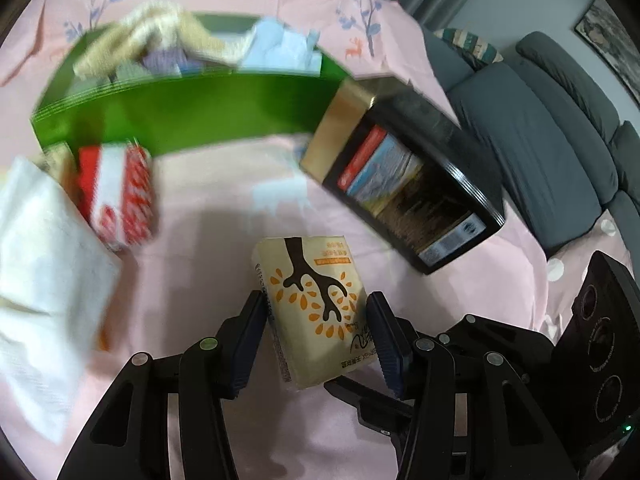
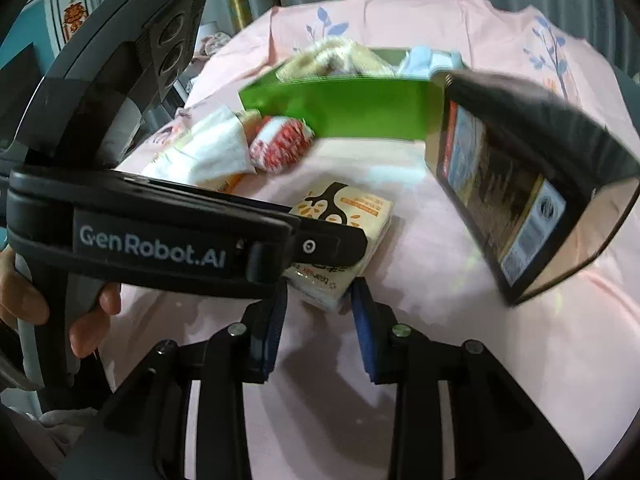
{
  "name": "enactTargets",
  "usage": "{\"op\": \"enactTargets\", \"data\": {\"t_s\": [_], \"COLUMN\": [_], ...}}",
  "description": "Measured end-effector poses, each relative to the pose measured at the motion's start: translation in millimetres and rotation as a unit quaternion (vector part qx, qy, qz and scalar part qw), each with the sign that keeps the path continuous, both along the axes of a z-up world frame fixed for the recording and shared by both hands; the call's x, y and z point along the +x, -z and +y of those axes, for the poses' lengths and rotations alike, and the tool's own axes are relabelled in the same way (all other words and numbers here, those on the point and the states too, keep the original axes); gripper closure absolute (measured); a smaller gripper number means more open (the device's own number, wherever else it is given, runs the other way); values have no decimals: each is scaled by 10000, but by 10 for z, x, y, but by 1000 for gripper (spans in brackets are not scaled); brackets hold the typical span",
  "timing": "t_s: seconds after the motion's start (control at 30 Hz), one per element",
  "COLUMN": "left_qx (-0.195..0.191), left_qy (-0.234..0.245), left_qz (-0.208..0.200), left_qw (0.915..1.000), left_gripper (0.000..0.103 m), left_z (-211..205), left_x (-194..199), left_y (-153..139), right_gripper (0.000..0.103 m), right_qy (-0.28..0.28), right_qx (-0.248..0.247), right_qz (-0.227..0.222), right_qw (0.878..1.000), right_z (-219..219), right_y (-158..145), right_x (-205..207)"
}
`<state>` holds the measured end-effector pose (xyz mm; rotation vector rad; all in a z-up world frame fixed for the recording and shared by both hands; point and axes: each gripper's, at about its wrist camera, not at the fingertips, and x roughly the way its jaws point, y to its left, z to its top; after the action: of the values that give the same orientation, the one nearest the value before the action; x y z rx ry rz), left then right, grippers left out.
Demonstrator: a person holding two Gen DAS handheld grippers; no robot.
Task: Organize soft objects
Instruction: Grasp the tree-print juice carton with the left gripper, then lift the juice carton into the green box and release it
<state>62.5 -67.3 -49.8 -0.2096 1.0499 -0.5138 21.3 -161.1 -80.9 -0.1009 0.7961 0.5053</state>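
A cream tissue pack [image 1: 316, 300] with an orange-and-brown tree print lies on the pink sheet [image 1: 224, 208]. My left gripper [image 1: 316, 320] straddles it, and both pads touch its long sides, so it is shut on the pack. In the right wrist view the same pack [image 2: 340, 216] lies partly under a left finger [image 2: 340, 245]. My right gripper [image 2: 320, 308] is open, with the pack's near corner between its tips and a gap on each side.
A green box [image 1: 180, 112] at the back holds knitted and blue soft items. A black box [image 1: 404, 184] with printed packs lies tipped at the right. A red-and-white pack [image 1: 120, 196] and white paper tissue [image 1: 40, 260] lie at the left. A grey sofa [image 1: 540, 128] borders the right.
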Motion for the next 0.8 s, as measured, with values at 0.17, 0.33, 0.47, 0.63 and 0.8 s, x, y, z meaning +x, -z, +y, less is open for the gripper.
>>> {"op": "enactTargets", "data": {"t_s": [0.17,0.33,0.47,0.63,0.8], "left_qx": [-73,-42,58,57,222], "left_qy": [-150,-381,-513,-708,-901], "left_qz": [-513,-947,-1059,-845,-495], "left_qw": [9985,9948,9930,9939,9945], "left_gripper": [51,51,50,51,50], "left_z": [154,361,463,611,620], "left_x": [131,559,961,1454,1774], "left_y": [-403,-864,-1024,-941,-711], "right_gripper": [71,71,70,69,68], "right_qy": [-89,-126,-56,119,255], "right_qx": [90,72,250,410,285], "right_qz": [-537,-1000,-1114,-934,-644], "right_qw": [9985,9949,9934,9947,9972], "right_z": [170,372,490,594,690], "right_y": [-395,-760,-948,-949,-785], "right_x": [172,532,938,1446,1801]}}
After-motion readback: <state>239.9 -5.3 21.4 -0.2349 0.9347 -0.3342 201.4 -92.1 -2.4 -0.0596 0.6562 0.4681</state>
